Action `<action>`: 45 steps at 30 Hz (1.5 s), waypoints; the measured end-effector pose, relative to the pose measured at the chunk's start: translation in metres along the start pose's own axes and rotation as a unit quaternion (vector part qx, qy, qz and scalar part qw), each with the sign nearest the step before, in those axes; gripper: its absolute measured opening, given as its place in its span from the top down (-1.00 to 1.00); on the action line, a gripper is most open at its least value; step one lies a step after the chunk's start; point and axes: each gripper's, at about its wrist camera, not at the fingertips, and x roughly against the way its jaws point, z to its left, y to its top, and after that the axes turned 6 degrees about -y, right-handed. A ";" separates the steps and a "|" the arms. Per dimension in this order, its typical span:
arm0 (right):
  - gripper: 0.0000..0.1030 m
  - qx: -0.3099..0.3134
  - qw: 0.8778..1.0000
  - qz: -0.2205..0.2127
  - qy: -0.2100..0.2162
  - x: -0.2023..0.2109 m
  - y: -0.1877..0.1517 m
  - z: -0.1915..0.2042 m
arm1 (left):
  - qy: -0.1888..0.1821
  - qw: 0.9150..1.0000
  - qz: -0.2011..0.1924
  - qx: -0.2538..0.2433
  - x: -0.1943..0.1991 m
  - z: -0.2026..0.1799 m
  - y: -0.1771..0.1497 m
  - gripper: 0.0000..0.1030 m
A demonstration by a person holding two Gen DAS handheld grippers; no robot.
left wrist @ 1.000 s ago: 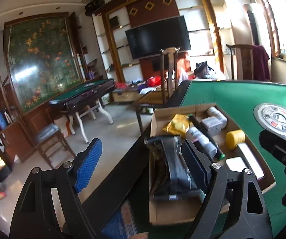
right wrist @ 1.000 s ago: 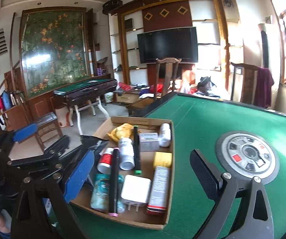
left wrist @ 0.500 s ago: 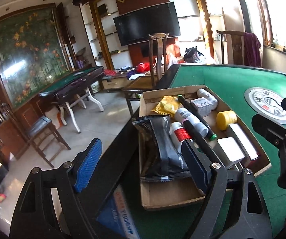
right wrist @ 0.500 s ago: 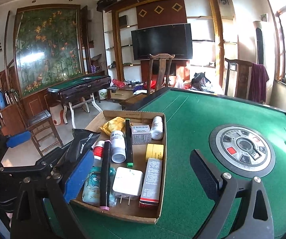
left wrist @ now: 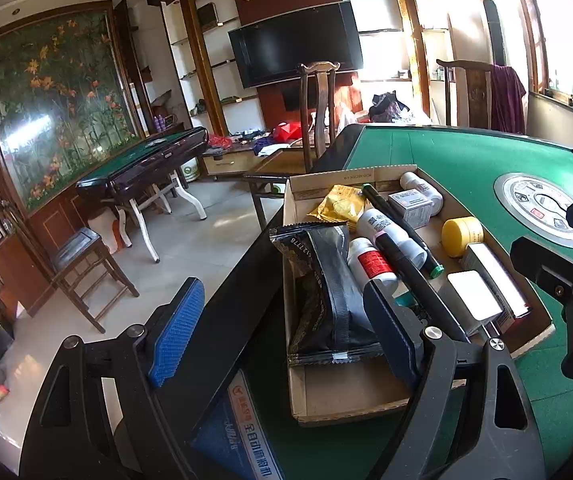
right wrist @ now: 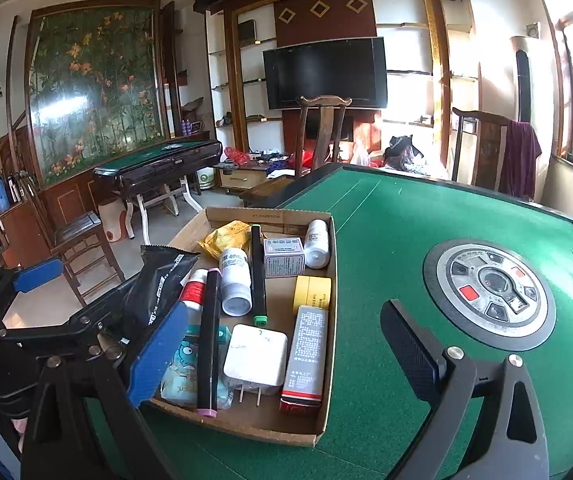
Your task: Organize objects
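Note:
A shallow cardboard tray sits on the green table near its left edge. It holds a black foil packet at its left side, white bottles, a black pen, a yellow jar, a white charger, small boxes and a yellow sachet. It also shows in the left wrist view. My left gripper is open and empty, near the tray's front left corner. My right gripper is open and empty above the tray's front edge.
The green felt table has a round control panel in its middle. A wooden chair stands at the table's far edge. A blue-labelled booklet lies at the table's near left edge.
Both grippers have pulled back and risen a little, so the tray looks smaller and farther. The black packet lies in the tray, free of my left gripper.

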 end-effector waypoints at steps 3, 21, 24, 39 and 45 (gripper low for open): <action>-0.89 0.001 1.000 0.000 -0.001 0.000 0.000 0.001 | -0.001 1.000 0.000 0.000 0.000 0.001 -0.001 -0.61; -0.89 0.002 1.000 0.001 -0.003 0.001 0.000 0.001 | -0.011 1.000 0.008 0.012 -0.003 0.012 -0.002 -0.61; -0.89 0.002 1.000 0.001 -0.003 0.001 0.000 0.001 | -0.013 1.000 0.013 0.014 -0.005 0.013 -0.003 -0.60; -0.89 0.004 1.000 0.001 -0.002 0.001 0.000 0.001 | -0.007 1.000 0.017 0.016 -0.005 0.014 -0.004 -0.61; -0.89 0.004 1.000 0.001 -0.002 0.002 0.001 0.000 | 0.008 1.000 0.012 0.012 -0.004 0.014 -0.005 -0.60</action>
